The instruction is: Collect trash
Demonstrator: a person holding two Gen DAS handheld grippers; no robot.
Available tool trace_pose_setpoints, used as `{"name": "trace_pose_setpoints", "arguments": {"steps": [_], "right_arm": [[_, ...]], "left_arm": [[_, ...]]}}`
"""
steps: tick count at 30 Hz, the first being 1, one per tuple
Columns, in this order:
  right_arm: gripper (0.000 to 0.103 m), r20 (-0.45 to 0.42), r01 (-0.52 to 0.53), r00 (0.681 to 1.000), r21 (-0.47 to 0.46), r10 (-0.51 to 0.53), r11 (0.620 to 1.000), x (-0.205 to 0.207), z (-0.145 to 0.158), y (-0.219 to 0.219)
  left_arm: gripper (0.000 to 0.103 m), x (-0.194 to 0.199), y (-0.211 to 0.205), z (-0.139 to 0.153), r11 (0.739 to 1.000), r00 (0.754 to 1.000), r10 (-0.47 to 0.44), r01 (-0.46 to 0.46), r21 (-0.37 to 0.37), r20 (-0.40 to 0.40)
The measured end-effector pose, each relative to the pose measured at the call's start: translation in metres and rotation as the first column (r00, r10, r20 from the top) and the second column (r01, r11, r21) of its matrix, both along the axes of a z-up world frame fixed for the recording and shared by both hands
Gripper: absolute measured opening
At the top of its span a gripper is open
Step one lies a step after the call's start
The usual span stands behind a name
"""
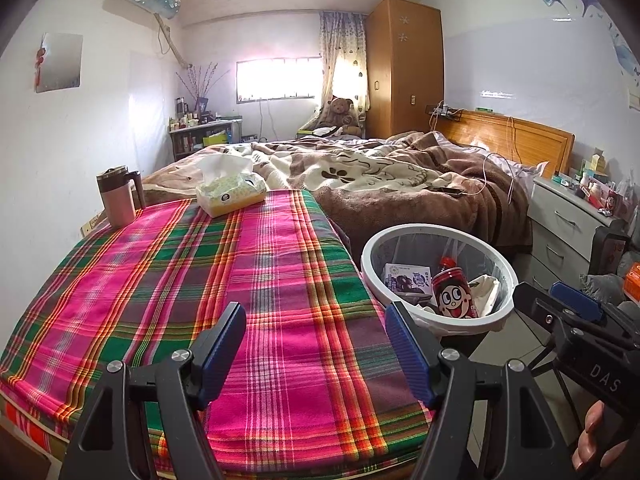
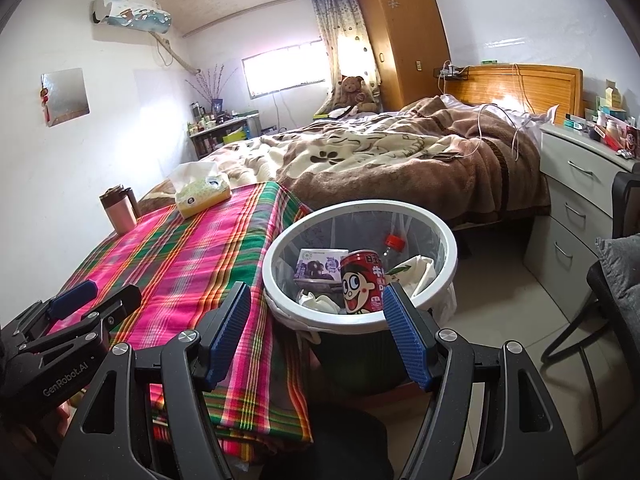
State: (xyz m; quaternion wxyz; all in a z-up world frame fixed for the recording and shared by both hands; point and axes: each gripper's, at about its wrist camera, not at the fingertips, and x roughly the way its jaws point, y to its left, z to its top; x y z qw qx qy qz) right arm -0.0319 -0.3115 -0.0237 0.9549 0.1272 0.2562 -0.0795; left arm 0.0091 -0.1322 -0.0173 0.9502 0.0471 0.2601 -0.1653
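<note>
A white-rimmed trash bin (image 1: 434,234) (image 2: 280,248) stands on the floor right of the plaid-covered table (image 1: 200,280) (image 2: 180,260). Inside lie a red cartoon-face can (image 1: 454,294) (image 2: 362,284), a purple-and-white carton (image 1: 406,278) (image 2: 318,266), crumpled white paper (image 1: 486,288) (image 2: 418,270) and a red-capped clear bottle (image 2: 394,244). My left gripper (image 1: 316,350) is open and empty above the table's near part. My right gripper (image 2: 316,330) is open and empty, just before the bin's near rim; it also shows in the left wrist view (image 1: 560,300).
A tissue box (image 1: 230,192) (image 2: 202,192) and a pink lidded mug (image 1: 118,196) (image 2: 120,210) stand at the table's far end. An unmade bed (image 1: 400,180) lies behind, a white drawer unit (image 2: 580,208) to the right, a dark chair (image 2: 608,292) at far right.
</note>
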Motion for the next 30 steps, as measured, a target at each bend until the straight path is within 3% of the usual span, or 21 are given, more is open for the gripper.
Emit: {"name": "trace_pose_setpoints", "arguments": {"steps": [30], "right_arm": [[0.07, -0.001, -0.003, 1.0, -0.001, 0.003, 1.0, 0.0006, 0.0005, 0.0025]], "left_arm": [[0.072, -0.0004, 0.0028, 0.0013, 1.0, 1.0, 0.004, -0.004, -0.005, -0.002]]}}
